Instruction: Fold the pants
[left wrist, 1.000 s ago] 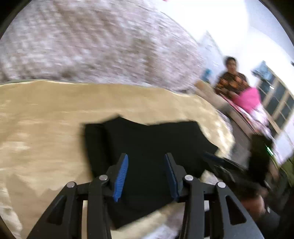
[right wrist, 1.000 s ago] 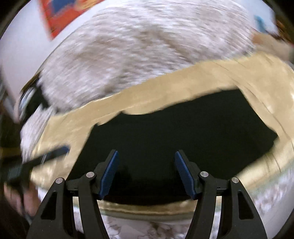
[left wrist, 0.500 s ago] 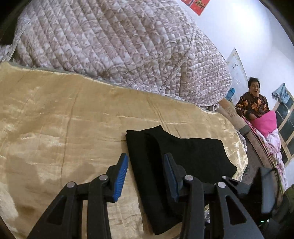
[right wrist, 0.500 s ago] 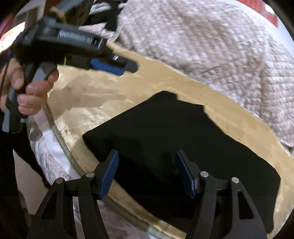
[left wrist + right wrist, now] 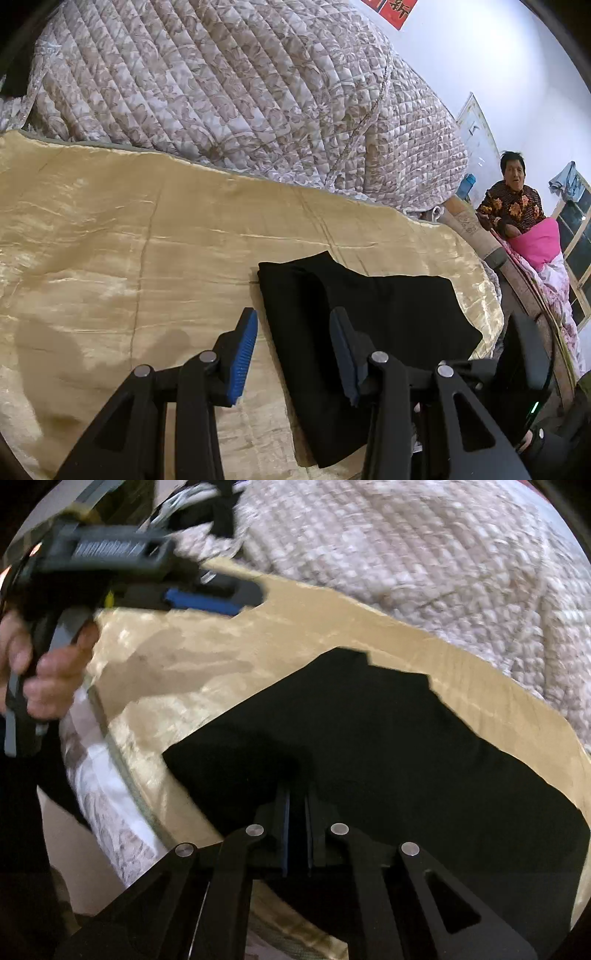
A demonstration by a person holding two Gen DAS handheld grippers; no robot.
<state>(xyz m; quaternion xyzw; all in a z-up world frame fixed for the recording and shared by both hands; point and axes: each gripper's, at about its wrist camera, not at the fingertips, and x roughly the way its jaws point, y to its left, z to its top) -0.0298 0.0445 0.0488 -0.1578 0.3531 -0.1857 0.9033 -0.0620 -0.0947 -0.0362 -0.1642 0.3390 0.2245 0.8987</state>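
Note:
The black pants (image 5: 373, 314) lie folded into a flat stack on a gold satin sheet (image 5: 129, 258), near its right front edge. My left gripper (image 5: 293, 354) is open and empty, held above the stack's left edge. In the right wrist view the pants (image 5: 369, 746) fill the middle. My right gripper (image 5: 297, 834) is shut, with the near edge of the pants at its jaws. The left gripper (image 5: 207, 598) also shows there at the upper left, held in a hand above the sheet.
A quilted floral blanket (image 5: 240, 92) is heaped behind the sheet. A person in a patterned top (image 5: 513, 199) sits at the far right beside pink bedding (image 5: 539, 240). The bed's front edge (image 5: 110, 746) drops off at the left of the right wrist view.
My right gripper has closed from wide open onto the near edge of the pants. My left gripper has swung left off the stack and stays open.

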